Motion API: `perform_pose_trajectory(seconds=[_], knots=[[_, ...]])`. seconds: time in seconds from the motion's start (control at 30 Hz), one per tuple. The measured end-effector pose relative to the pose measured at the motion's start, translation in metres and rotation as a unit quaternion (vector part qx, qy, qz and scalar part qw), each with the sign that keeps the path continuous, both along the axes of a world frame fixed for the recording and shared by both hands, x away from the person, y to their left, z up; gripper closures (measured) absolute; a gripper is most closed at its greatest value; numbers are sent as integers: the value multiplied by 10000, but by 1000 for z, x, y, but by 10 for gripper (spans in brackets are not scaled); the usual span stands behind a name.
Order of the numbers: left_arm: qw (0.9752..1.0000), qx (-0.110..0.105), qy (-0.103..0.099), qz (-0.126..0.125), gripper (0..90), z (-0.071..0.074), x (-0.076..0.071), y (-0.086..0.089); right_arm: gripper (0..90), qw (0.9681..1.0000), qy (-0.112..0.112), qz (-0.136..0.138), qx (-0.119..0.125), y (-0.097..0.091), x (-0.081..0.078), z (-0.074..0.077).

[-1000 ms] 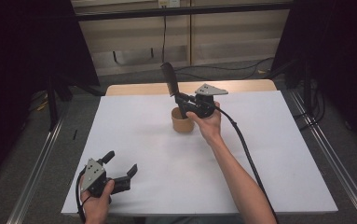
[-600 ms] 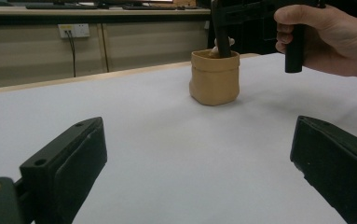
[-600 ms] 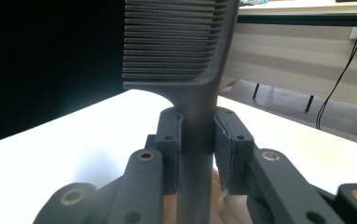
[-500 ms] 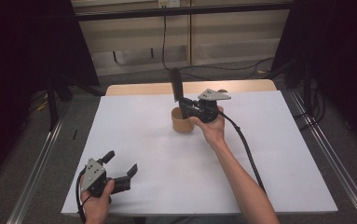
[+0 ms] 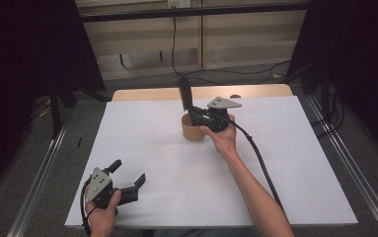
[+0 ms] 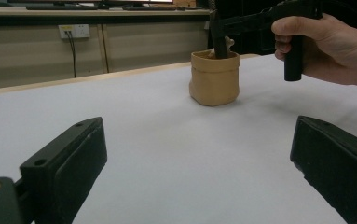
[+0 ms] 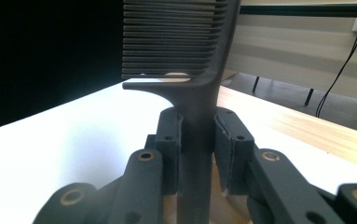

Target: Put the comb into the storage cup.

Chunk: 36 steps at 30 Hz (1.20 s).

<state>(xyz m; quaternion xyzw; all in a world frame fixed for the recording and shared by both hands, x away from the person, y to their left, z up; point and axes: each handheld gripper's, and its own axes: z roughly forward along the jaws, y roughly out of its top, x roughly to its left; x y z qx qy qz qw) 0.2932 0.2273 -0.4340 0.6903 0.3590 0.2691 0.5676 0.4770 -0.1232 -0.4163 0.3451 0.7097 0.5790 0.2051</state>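
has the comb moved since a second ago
Yes. The comb has swung from leaning left to nearly upright above the tan cup, held in the right gripper.

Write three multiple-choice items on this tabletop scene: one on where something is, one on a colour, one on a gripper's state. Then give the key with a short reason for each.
1. Where does the lower end of the black comb go?
A. Into the cup
B. Flat on the white table top
C. Under the left hand

2. What colour is the cup?
A. Blue
B. Tan
C. Green

3. How does the left hand-held gripper stand?
A. Shut on the comb
B. Shut on the cup
C. Open, holding nothing

Key: 1 A, the left gripper view shows the comb's handle dipping inside the cup's rim. 2 B, the cup is tan in the high view and the left gripper view. 3 C, its jaws stand wide apart over the bare white table, while the right hand-held gripper clamps the comb.
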Motion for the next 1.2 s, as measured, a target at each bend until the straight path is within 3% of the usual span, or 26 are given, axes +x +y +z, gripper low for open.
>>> perform_pose_trajectory(seconds=[0.2,0.53,0.73,1.03,1.2], knots=[[10000,39,-1,2,37,0,0,0,727,9999,98,2,48,0,2,-3],[10000,30,41,-13,37,-1,1,0,724,9994,-43,101,-336,8,-5,-2],[10000,35,26,-21,37,-1,1,0,724,9989,49,142,-445,11,-6,-7],[10000,40,28,-19,37,-1,1,0,714,9989,41,108,-456,11,-7,-6],[10000,40,31,-26,37,-1,1,0,620,9994,38,24,-353,8,-7,-3]])
